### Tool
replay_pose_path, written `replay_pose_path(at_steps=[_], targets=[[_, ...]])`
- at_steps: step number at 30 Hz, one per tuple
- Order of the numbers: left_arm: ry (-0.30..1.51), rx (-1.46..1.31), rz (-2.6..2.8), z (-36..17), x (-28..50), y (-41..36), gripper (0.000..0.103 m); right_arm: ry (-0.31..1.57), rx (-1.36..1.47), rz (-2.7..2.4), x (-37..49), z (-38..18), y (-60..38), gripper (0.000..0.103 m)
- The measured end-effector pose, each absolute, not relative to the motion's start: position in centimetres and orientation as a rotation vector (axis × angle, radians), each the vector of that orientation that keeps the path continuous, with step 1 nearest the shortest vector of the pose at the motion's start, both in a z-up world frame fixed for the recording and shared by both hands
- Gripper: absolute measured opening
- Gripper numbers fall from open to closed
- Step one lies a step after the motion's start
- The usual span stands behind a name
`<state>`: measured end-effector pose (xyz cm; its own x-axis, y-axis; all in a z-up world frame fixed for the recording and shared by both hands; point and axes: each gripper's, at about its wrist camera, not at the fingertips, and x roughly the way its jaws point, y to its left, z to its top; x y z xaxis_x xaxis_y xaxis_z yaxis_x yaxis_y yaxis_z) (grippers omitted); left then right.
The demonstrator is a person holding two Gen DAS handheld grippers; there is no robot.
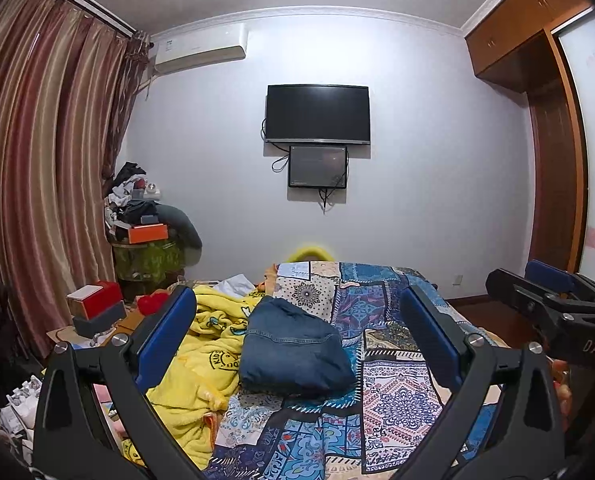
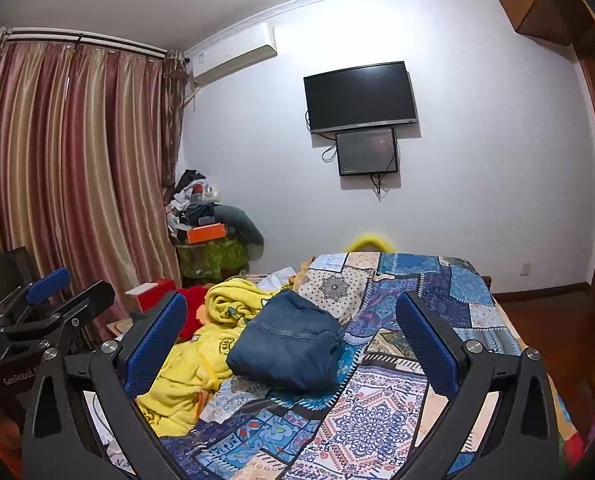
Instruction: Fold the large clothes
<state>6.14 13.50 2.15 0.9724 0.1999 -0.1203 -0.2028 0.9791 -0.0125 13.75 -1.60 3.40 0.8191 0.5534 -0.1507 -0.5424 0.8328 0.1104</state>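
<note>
A blue denim garment [image 1: 293,350] lies folded into a thick bundle on the patchwork bedspread [image 1: 393,396], next to a crumpled yellow blanket [image 1: 195,354]. It also shows in the right wrist view [image 2: 287,346]. My left gripper [image 1: 297,312] is open and empty, held above the bed short of the bundle. My right gripper [image 2: 291,312] is open and empty too, at about the same height. Each gripper shows at the other view's edge: the right one [image 1: 537,292] and the left one [image 2: 63,292].
A cluttered stand [image 1: 149,240] with clothes and an orange box is by the striped curtain [image 1: 37,184]. Red and grey boxes [image 1: 95,308] sit left of the bed. A TV [image 1: 317,114] hangs on the far wall. A wooden wardrobe [image 1: 553,168] is on the right.
</note>
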Motion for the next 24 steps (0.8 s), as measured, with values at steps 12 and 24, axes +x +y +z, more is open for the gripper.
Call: replay_pose_path(at_steps=[12, 24], targets=[[0.132, -0.015, 0.201, 2.29, 6.56, 13.32, 0.103, 0.193, 0.069, 0.571, 13.74, 3.46, -2.09, 0.103], [0.142, -0.016, 0.195, 2.06, 7.08, 13.24, 0.103, 0.206, 0.087, 0.568, 13.84, 3.27, -2.48, 0.103]])
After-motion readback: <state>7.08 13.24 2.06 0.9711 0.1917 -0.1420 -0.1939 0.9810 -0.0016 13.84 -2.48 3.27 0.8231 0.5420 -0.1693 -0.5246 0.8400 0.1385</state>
